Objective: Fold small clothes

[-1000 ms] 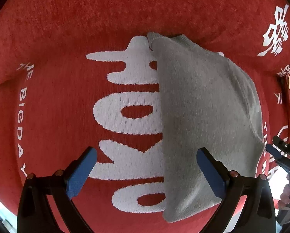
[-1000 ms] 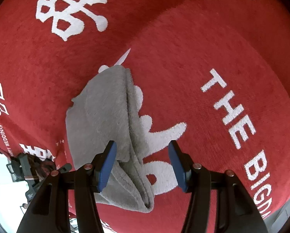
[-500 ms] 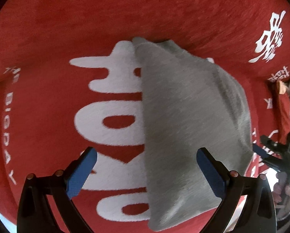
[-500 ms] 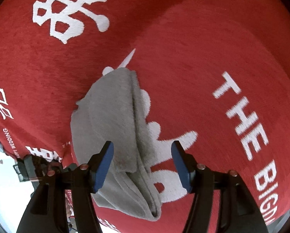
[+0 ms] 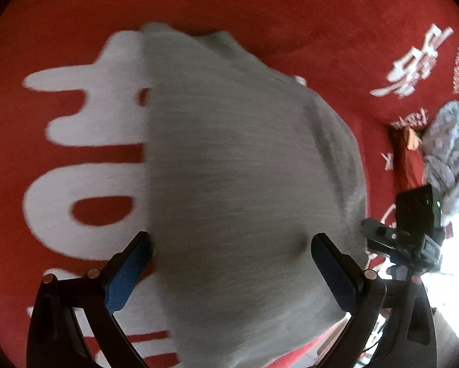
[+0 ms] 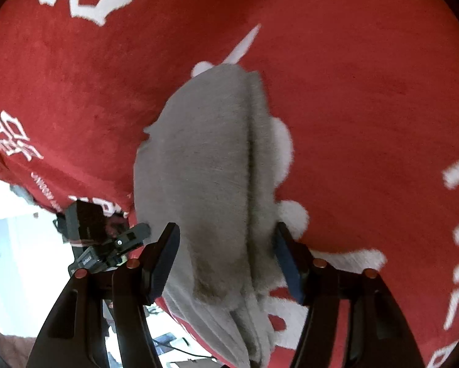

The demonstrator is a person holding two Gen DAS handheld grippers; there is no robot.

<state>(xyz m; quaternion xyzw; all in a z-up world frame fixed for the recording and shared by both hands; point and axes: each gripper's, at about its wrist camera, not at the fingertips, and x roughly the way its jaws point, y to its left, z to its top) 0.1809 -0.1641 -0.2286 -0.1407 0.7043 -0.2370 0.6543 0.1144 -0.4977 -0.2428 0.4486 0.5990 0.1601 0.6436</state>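
The left gripper (image 5: pixel 231 268) and the right gripper (image 6: pixel 225 259) share one build: black angular arms with blue pads on the inner faces. Round copper-coloured screws dot each frame.

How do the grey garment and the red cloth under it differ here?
The grey garment is plain, while the red cloth carries white lettering. The garment is small and folded into layers, with a fold ridge visible in the right wrist view; the cloth lies spread out well past it on every side. The garment lies on top and the cloth underneath. Both look like soft, fuzzy fabric.
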